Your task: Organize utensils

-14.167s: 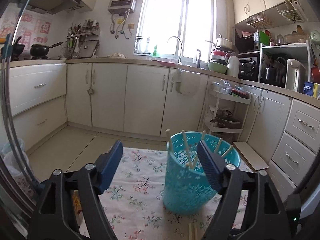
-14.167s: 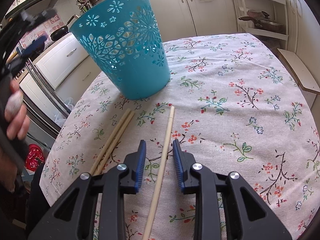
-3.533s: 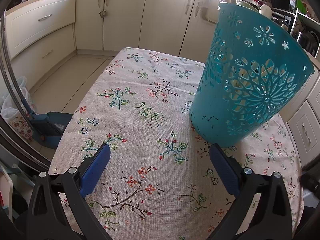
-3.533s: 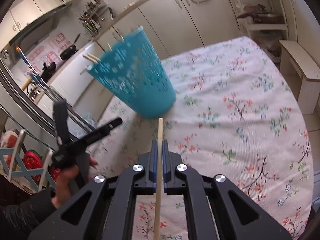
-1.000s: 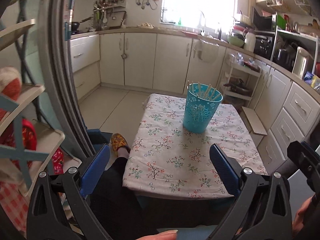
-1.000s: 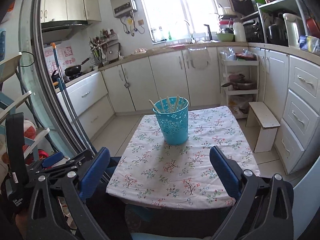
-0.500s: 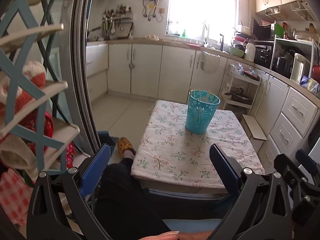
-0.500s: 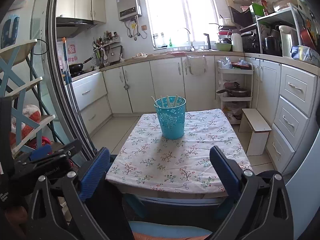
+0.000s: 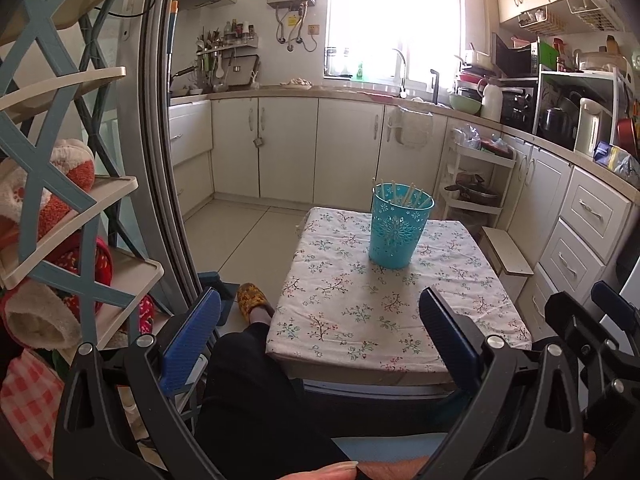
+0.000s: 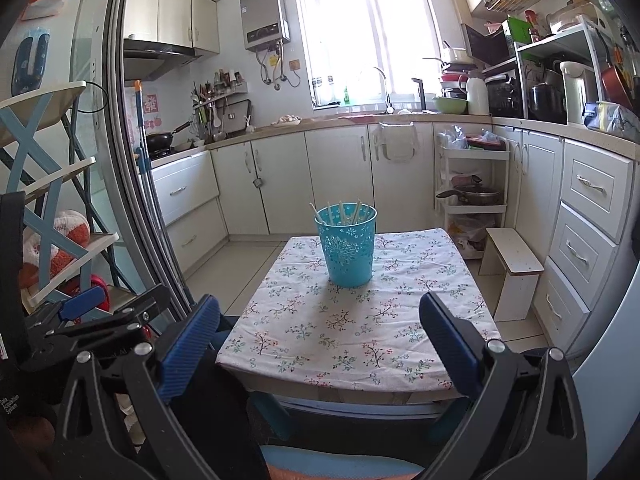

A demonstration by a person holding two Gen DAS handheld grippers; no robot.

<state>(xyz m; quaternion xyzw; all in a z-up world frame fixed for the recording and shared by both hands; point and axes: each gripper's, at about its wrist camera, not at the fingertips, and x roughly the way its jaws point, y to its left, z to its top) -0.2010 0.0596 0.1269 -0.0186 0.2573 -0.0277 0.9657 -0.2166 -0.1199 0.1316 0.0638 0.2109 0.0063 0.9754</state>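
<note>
A teal perforated basket (image 9: 396, 228) stands upright on the floral-cloth table (image 9: 340, 320), with several wooden chopsticks (image 9: 408, 194) standing in it. The same basket (image 10: 348, 246) and chopsticks (image 10: 342, 212) show in the right wrist view, on the table (image 10: 340, 340). My left gripper (image 9: 320, 332) is open and empty, held well back from the table's near edge. My right gripper (image 10: 320, 332) is open and empty, also well back from the table. The right gripper's body shows at the left wrist view's right edge (image 9: 592, 332).
A blue and cream shelf rack (image 9: 60, 200) with stuffed items stands at the left beside a sliding door frame (image 9: 160, 140). A small wooden stool (image 10: 516, 256) stands right of the table. White cabinets (image 10: 340, 176) line the back and right walls. A person's leg and slipper (image 9: 252, 300) are near the table.
Both grippers have pulled further back from the table, so the basket looks smaller and farther. Both stay open and empty.
</note>
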